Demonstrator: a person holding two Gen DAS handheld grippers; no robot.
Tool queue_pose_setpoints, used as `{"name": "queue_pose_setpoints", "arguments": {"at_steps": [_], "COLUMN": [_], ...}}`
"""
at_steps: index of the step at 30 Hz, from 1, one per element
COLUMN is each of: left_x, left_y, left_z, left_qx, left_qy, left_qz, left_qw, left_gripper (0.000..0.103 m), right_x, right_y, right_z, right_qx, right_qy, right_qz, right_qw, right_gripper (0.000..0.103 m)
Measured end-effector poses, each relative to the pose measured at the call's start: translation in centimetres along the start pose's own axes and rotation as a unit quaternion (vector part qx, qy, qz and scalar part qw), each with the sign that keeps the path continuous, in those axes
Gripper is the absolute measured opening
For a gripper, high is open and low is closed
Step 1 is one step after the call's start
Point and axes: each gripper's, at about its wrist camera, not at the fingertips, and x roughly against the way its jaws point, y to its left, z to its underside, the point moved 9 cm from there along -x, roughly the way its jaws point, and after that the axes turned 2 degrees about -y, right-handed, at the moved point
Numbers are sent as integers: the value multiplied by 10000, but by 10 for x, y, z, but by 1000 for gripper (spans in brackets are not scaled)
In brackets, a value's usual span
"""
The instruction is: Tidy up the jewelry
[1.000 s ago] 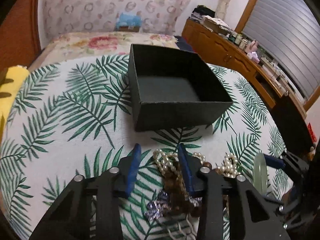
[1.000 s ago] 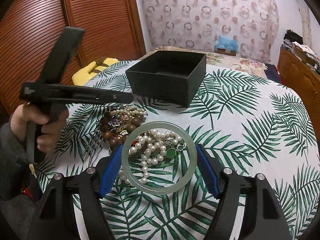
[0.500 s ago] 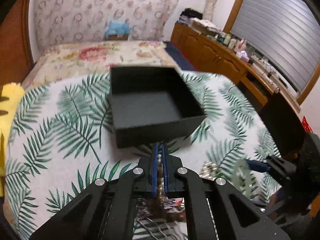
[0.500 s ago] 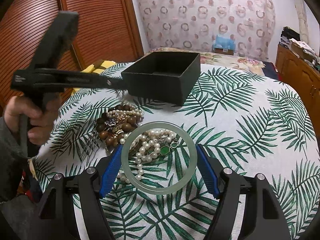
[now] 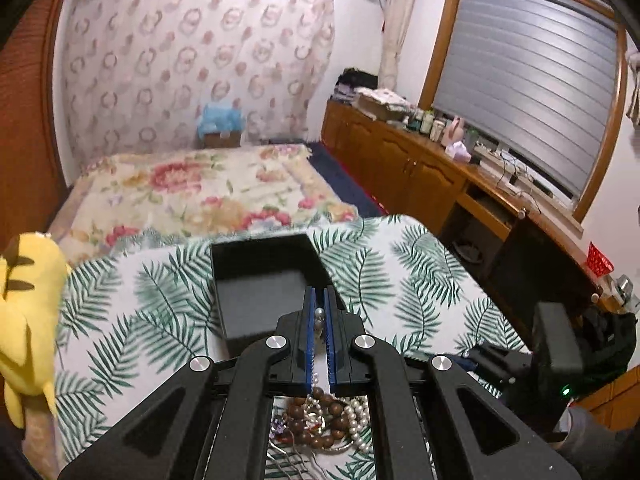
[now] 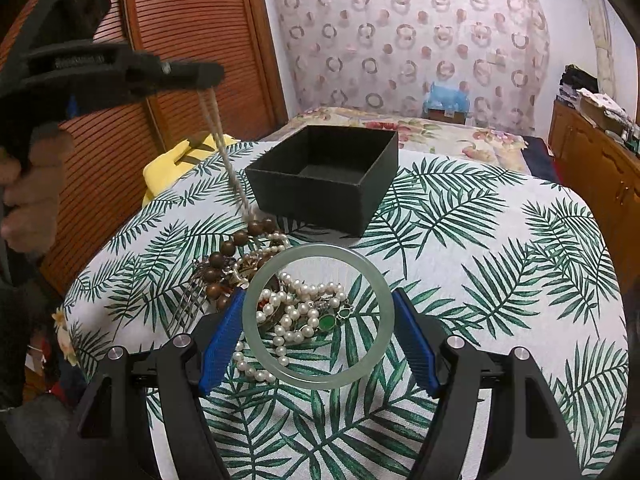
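An open black box (image 6: 326,176) stands on the leaf-print table; it also shows in the left wrist view (image 5: 266,288). My left gripper (image 5: 319,312) is shut on a pearl necklace (image 5: 319,317), raised high above the table; in the right wrist view the left gripper (image 6: 200,74) holds the blurred necklace strand (image 6: 224,152), which hangs down to the jewelry pile (image 6: 248,268). My right gripper (image 6: 318,320) is shut on a pale green jade bangle (image 6: 280,376), held just above the pile's pearls (image 6: 296,312).
A yellow plush toy (image 5: 24,320) lies at the table's left edge. A bed (image 5: 192,192) lies beyond the table, wooden cabinets (image 5: 420,168) on the right, a wooden slatted door (image 6: 192,40) on the left. A metal hair comb (image 6: 192,300) lies in the pile.
My left gripper shut on the pearl necklace and rose well above the table, pulling the strand up from the pile. My right gripper kept hold of the bangle, almost still.
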Motion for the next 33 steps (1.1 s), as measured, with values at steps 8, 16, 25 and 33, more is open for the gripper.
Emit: {"name": "queue_pose_setpoints", "arguments": {"at_steps": [8,16,25,33], "left_x": [19,33,24,12], "left_y": [-3,-5,12,17], "left_z": [-27,-60,-91,-112], "left_qx": [-96,-222,-229,-231], "left_qy": [-282,-587,-674,-672], "left_qz": [-25,-148,-400,-443], "left_qw": [9996,9979,9967,9965], "left_gripper": [4,4,4,4], "right_x": [0,4,-1,-9], "right_y": [0,1,-1,1], "right_z": [-7,-23,-54,-92], "right_qx": [55,168,401,629], "right_qy": [-37,-145,-277,-466], "right_qz": [19,65,129,128], "right_qw": [10000,9997,9987,9969], "right_gripper": [75,75,75,75]}}
